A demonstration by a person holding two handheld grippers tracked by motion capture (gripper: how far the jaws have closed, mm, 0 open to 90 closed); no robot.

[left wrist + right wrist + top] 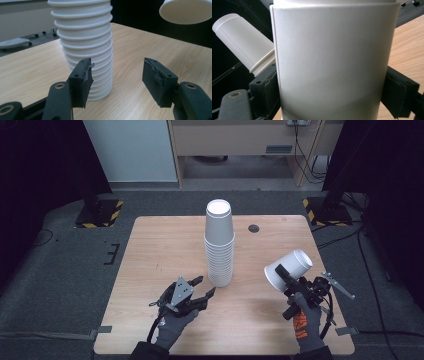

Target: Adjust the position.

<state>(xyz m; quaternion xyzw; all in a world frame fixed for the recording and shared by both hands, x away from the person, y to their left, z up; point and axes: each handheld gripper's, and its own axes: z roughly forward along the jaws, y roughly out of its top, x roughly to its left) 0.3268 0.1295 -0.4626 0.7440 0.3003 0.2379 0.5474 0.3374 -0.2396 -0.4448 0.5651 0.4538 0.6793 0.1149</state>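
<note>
Light wood-grain desk (150,250), rectangular. A tall stack of white cups (219,245) stands upright, mouths down, near its centre. A small dark round spot (254,228) lies toward the far edge.

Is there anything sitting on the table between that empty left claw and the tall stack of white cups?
Nothing visible does. The left gripper hangs open, with nothing between its jaws, just short of the stack of cups, and bare table lies between them. The single cup is clamped in the right gripper, off to the side.
</note>
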